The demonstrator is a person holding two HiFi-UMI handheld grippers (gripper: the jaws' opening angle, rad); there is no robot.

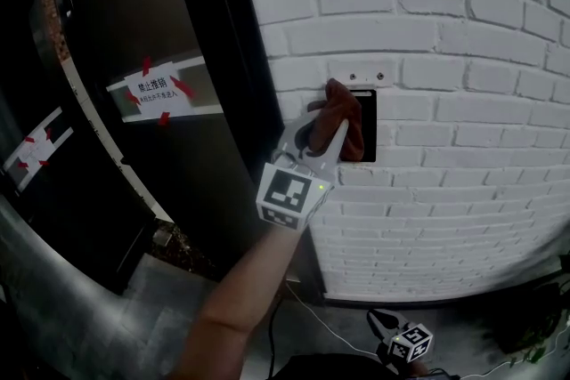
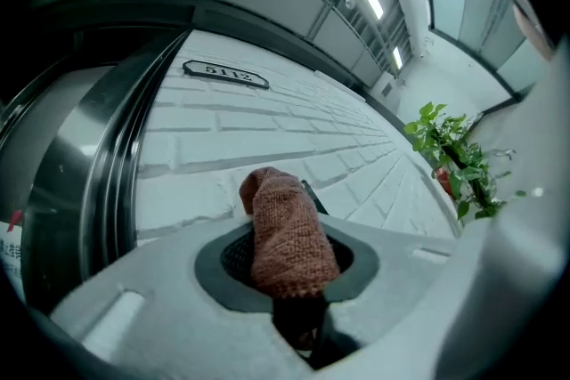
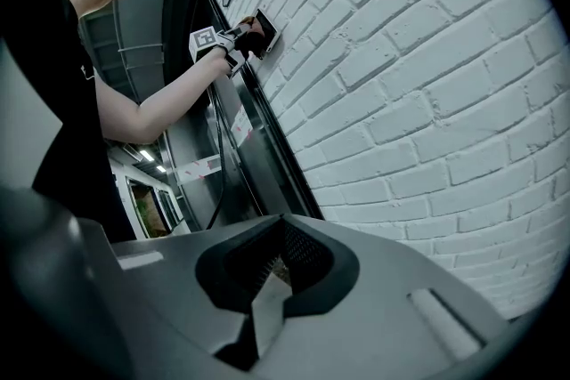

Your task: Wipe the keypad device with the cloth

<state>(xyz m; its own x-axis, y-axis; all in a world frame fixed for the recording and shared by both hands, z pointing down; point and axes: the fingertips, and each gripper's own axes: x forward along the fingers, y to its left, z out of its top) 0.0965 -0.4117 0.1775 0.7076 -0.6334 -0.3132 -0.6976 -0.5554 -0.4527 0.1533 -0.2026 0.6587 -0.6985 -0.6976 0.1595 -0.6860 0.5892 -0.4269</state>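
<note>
A black keypad device [image 1: 369, 143] is set into the white brick wall [image 1: 463, 58]. My left gripper [image 1: 328, 124] is raised to it, shut on a reddish-brown cloth [image 1: 348, 113] whose bunched end lies against the keypad's left part. In the left gripper view the cloth [image 2: 287, 238] stands up between the jaws and hides most of the keypad [image 2: 311, 195]. My right gripper [image 1: 385, 327] hangs low near the floor with its jaws together and holds nothing. From the right gripper view, the left gripper [image 3: 233, 38], cloth [image 3: 250, 37] and keypad [image 3: 268, 26] show high up on the wall.
A dark metal door and frame [image 1: 214, 67] stand left of the wall, with paper notices [image 1: 153, 92] taped on in red. A number plate [image 2: 225, 74] hangs above. A white cable [image 1: 322, 322] lies on the floor. A potted plant [image 2: 452, 157] stands along the wall.
</note>
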